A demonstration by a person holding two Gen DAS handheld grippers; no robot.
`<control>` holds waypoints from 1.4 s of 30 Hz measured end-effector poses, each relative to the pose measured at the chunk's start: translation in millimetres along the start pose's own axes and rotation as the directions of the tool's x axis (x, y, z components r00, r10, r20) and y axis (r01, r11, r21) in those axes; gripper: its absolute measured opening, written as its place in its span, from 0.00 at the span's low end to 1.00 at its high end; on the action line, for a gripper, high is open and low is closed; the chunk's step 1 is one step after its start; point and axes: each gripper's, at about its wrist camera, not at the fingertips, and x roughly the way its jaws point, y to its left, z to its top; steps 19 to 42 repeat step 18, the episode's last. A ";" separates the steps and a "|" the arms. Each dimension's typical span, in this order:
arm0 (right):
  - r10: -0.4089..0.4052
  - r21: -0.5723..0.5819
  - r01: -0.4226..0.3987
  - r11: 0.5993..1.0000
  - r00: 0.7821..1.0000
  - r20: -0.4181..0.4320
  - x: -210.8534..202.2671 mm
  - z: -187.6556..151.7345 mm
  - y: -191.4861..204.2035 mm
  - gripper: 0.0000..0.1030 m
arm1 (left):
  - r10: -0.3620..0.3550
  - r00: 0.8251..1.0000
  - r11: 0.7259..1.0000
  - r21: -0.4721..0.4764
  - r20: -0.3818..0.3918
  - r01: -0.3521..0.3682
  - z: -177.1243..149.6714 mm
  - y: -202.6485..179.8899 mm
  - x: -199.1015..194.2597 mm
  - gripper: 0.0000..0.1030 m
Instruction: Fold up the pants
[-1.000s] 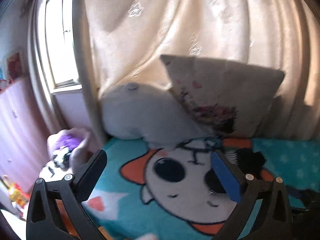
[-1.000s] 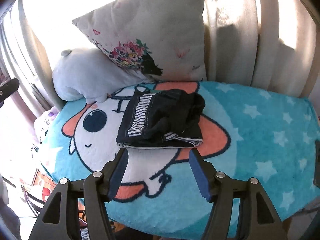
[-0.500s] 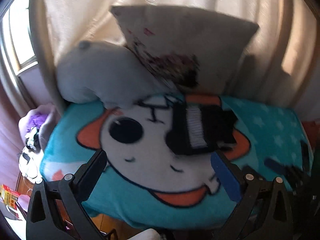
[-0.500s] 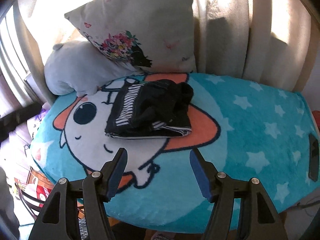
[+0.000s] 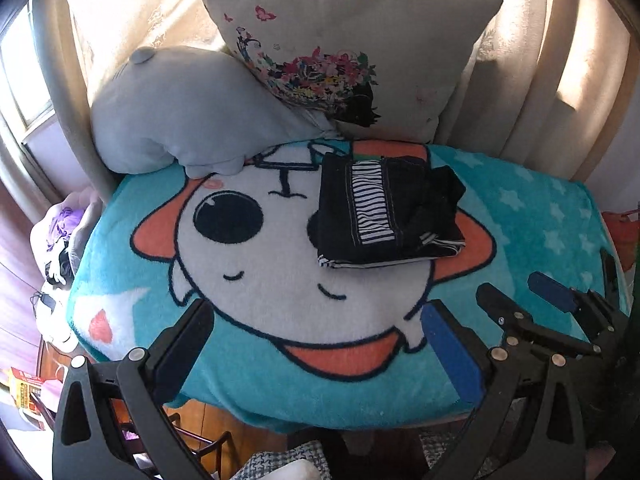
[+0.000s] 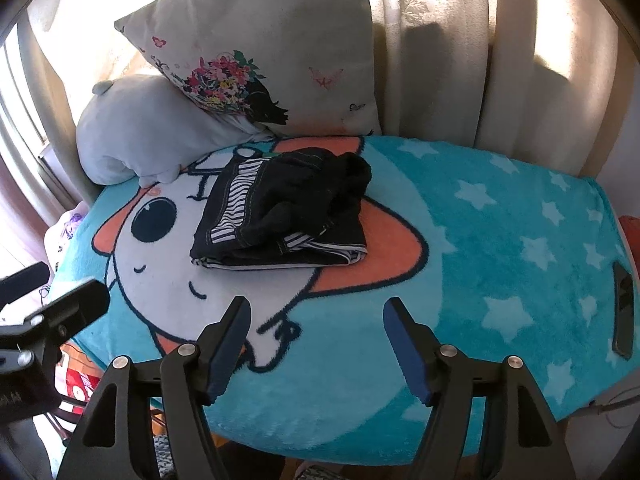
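Right gripper (image 6: 316, 344) stands wide and empty, its jaws having just been opening, low centre of frame. Pants (image 6: 280, 220) lie folded above it, just left of centre, long axis running left-right on the blanket (image 6: 500, 264). Left gripper (image 5: 316, 344), also wide and empty, sits comparably near. Open blanket lies to the right; pillows (image 6: 260, 52) crowd the far edge.

The folded pants (image 6: 280, 216) are seen lying on the cartoon blanket (image 6: 480, 248), near two pillows (image 6: 256, 40). The right claw (image 6: 316, 344) is held wide apart, having just been opening, with nothing between its jaws.
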 end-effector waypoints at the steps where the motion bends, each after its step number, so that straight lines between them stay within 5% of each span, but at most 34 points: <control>1: 0.000 0.001 0.000 1.000 1.000 0.000 0.1 0.3 0.1 0.71 | -0.002 1.000 1.000 0.001 0.004 0.002 -0.2 -0.4 -0.9 1.00; 42: -0.004 -0.025 0.004 1.000 1.000 0.014 -5.5 -3.4 -1.8 0.73 | -0.015 0.999 1.000 -0.007 0.029 0.015 -3.5 -6.4 -5.7 1.00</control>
